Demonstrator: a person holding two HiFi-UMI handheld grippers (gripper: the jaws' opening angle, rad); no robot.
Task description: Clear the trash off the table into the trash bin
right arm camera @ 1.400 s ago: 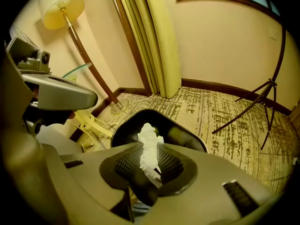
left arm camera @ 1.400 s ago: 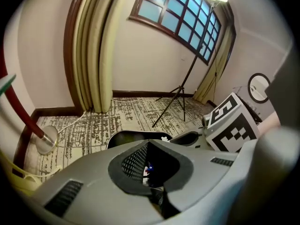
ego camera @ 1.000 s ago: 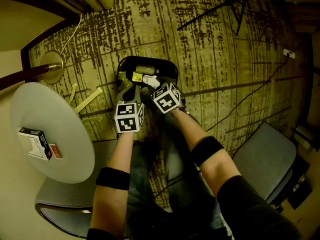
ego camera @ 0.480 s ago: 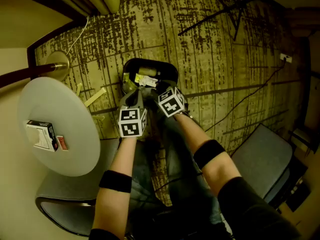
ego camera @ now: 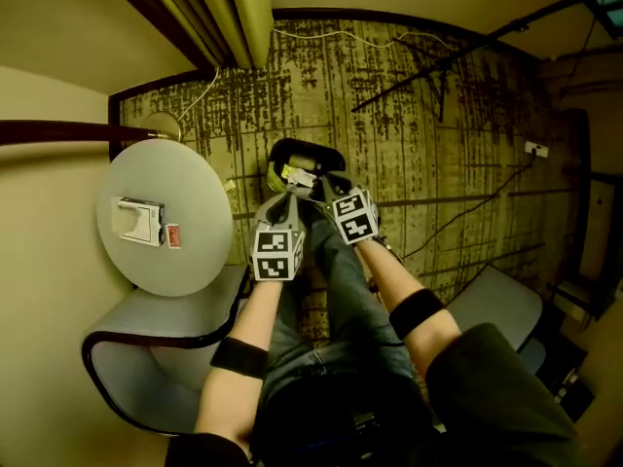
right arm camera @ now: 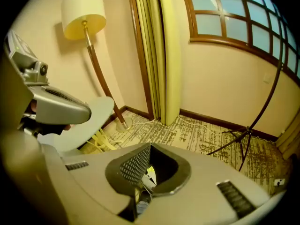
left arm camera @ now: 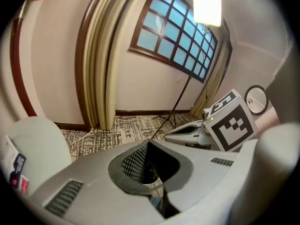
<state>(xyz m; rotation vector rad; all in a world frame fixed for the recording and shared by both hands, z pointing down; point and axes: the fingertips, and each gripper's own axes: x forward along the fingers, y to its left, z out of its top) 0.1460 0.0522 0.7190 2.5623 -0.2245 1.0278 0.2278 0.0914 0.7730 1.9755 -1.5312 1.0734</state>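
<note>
A black trash bin (ego camera: 304, 156) stands on the patterned carpet with yellow and white trash (ego camera: 292, 174) inside. Both grippers hang side by side above its near rim. My left gripper (ego camera: 283, 202) is shut with nothing in it. My right gripper (ego camera: 327, 189) is shut too; its jaws have just been closing and nothing is between them. The left gripper view shows the jaws meeting at the tip (left arm camera: 149, 145). Through the gap behind my right gripper's closed tips (right arm camera: 149, 146), the binned trash (right arm camera: 149, 176) shows. On the round white table (ego camera: 195, 178) lie a white-and-black box (ego camera: 140, 220) and a small red item (ego camera: 173, 235).
A grey chair (ego camera: 156, 348) sits under the table's near side and a grey seat (ego camera: 498, 305) at the right. A floor lamp's pole (ego camera: 58, 131) and base (ego camera: 161, 125) stand behind the table. Curtains (ego camera: 234, 13), a black tripod (ego camera: 433, 66) and cables (ego camera: 467, 207) line the far carpet.
Both grippers have risen from the bin's mouth and now hang well above it. The head view has pulled back, so bin and table look smaller.
</note>
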